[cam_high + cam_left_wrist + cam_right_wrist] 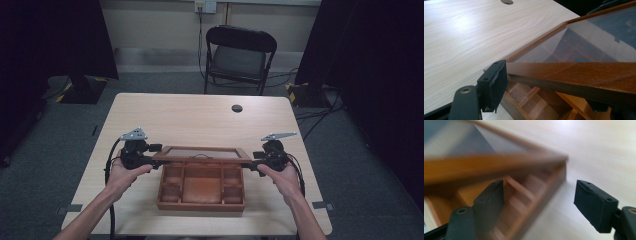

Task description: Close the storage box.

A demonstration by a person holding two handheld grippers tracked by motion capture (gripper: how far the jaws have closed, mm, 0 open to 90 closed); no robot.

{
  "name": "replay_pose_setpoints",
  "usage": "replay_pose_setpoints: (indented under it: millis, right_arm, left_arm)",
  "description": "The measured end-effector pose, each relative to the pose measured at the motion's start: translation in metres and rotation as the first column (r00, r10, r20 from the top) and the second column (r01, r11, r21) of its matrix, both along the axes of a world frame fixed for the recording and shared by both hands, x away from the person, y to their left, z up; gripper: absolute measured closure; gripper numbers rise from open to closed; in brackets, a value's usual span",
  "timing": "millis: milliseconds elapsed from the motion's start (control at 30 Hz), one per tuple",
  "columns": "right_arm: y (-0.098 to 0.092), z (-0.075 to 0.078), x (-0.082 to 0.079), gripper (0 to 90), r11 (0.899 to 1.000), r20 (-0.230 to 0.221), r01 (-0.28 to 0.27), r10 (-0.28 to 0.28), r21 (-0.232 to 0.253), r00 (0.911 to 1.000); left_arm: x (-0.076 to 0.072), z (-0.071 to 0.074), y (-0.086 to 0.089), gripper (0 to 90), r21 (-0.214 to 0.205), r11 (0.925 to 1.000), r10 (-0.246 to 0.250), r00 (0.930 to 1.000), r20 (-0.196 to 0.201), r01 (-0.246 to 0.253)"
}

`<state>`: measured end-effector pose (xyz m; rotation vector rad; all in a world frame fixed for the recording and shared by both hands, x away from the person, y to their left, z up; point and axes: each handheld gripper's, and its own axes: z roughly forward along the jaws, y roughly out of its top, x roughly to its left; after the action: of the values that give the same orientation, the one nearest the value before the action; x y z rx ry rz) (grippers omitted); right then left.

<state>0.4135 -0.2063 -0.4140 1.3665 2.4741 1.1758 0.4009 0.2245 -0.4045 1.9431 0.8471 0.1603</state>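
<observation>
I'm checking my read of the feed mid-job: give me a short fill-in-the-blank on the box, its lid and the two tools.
1. The wooden box on the table has its glass-paned lid swung ____.
2. Inside, the box is split by wooden dividers into several ____.
3. The left tool and the right tool sit at opposite ____ of the lid.
4. Beyond the far edge of the table stands a black ____.

Missing words: open; compartments; ends; chair
</observation>
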Motion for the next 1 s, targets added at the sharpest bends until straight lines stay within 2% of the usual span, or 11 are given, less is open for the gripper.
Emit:
replay_pose_setpoints:
  millis: [100, 133, 200, 267, 400, 567, 767, 833, 933, 967, 1000]
  right_arm:
    - [-0.003, -0.005, 0.001, 28.1, 0.998, -0.014, 0.021, -0.022, -0.061, 0.9997]
    - [-0.004, -0.004, 0.002, 31.5, 0.997, -0.001, 0.029, -0.029, -0.069, 0.9996]
    - [-0.009, 0.001, 0.003, 34.3, 0.998, 0.019, 0.040, -0.039, -0.052, 0.9990]
    - [-0.015, 0.012, 0.004, 37.0, 0.996, 0.068, 0.073, -0.070, -0.044, 0.9952]
    - [-0.017, 0.019, 0.005, 38.6, 0.997, 0.090, 0.076, -0.075, -0.002, 0.9931]
    - [-0.008, 0.031, 0.004, 41.1, 0.999, 0.118, 0.036, -0.039, 0.033, 0.9922]
    - [0.010, 0.055, -0.002, 42.3, 0.997, 0.171, -0.046, 0.033, 0.068, 0.9847]
    - [0.022, 0.066, -0.003, 42.2, 0.992, 0.181, -0.095, 0.078, 0.086, 0.9803]
    - [0.032, 0.071, -0.004, 42.2, 0.987, 0.182, -0.133, 0.116, 0.088, 0.9765]
    - [0.043, 0.074, -0.006, 46.8, 0.982, 0.179, -0.171, 0.153, 0.085, 0.9718]
    - [0.043, 0.074, -0.006, 46.8, 0.982, 0.179, -0.171, 0.153, 0.085, 0.9718]
  left_arm:
    - [-0.003, 0.000, 0.000, 28.8, -0.003, 1.0000, -0.006, 1.0000, 0.002, 0.006]
    - [-0.004, -0.001, 0.000, 28.8, -0.006, 1.0000, -0.003, 1.0000, 0.003, 0.003]
    - [-0.006, 0.000, 0.000, 28.4, 0.000, 1.0000, -0.005, 1.0000, 0.007, 0.005]
    - [-0.008, 0.000, 0.001, 28.3, -0.007, 0.9999, -0.008, 0.9999, 0.007, 0.008]
    - [-0.011, 0.000, 0.003, 28.0, 0.004, 1.0000, -0.007, 1.0000, 0.007, 0.007]
    - [-0.013, -0.001, 0.003, 28.2, 0.001, 1.0000, -0.005, 1.0000, 0.006, 0.005]
    - [-0.015, -0.001, 0.002, 28.0, 0.023, 0.9997, -0.007, 1.0000, 0.007, 0.007]
    - [-0.016, -0.002, 0.002, 28.0, 0.035, 0.9993, -0.012, 0.9999, 0.006, 0.012]
    - [-0.019, -0.004, 0.001, 27.9, 0.030, 0.9995, -0.012, 0.9999, 0.008, 0.011]
    - [-0.018, -0.004, 0.001, 27.3, 0.033, 0.9993, -0.019, 0.9998, 0.009, 0.019]
    - [-0.018, -0.005, 0.001, 27.3, 0.038, 0.9990, -0.021, 0.9997, 0.010, 0.021]
